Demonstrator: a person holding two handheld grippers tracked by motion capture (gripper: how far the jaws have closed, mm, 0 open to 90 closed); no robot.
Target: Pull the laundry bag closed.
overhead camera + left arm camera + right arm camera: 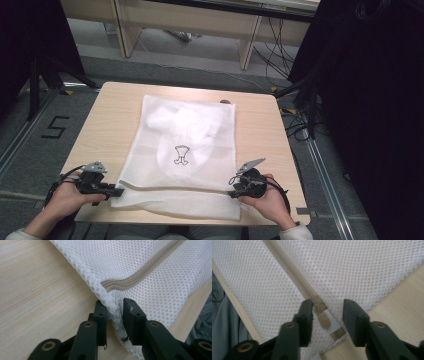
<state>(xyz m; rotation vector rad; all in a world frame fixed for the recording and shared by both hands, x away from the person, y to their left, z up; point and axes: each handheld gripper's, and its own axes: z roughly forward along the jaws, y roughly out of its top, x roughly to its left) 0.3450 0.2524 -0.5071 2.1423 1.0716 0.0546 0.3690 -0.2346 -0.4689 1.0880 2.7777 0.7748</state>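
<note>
- Progress: a white mesh laundry bag (187,145) lies flat on the table (100,125), a pale garment with a small printed mark (181,154) inside it. Its zipper (142,275) runs along the near folded edge and appears closed, so what remains is judged to be letting go and drawing back.
- Left gripper (111,190): at the bag's near left corner; jaws slightly parted, with bunched mesh (115,315) lying between them, apparently loose rather than pinched.
- Right gripper (233,193): at the near right corner; jaws well apart, straddling the zipper pull (324,320) without touching it.
</note>
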